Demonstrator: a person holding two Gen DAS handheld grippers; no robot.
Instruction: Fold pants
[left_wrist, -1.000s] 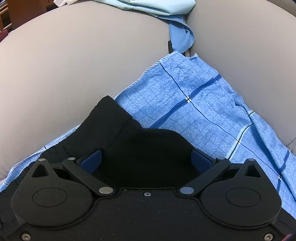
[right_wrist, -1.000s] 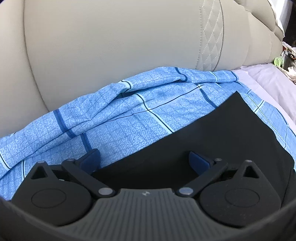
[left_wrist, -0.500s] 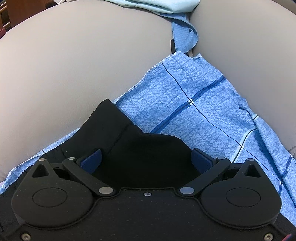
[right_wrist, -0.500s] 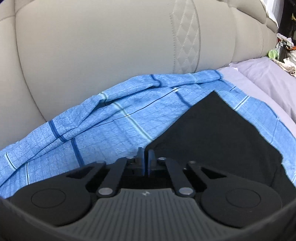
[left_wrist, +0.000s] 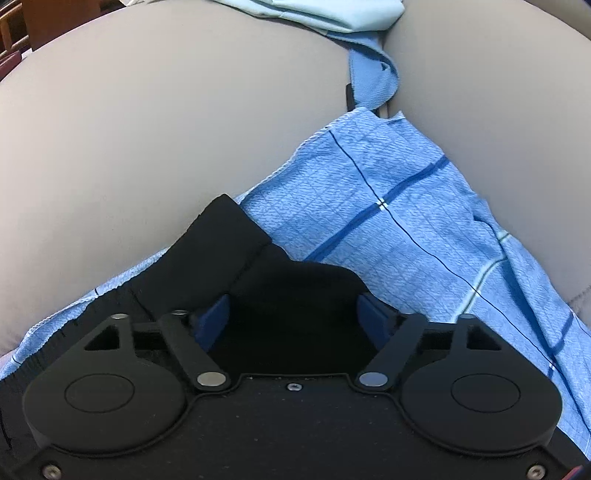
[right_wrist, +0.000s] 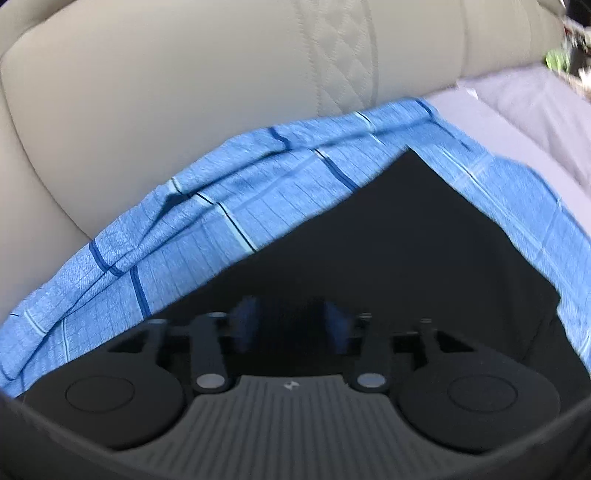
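Two hand-held grippers, left (left_wrist: 293, 314) closing, right (right_wrist: 291, 319) opening, over black pants (right_wrist: 406, 236).

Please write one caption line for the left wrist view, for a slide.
Left gripper closing over black pants on a blue checked cloth.

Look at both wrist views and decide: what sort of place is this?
Probably a living room at home, though little of the room shows. Black pants lie on a blue checked cloth spread over a beige sofa with a quilted backrest; more laundry sits behind.
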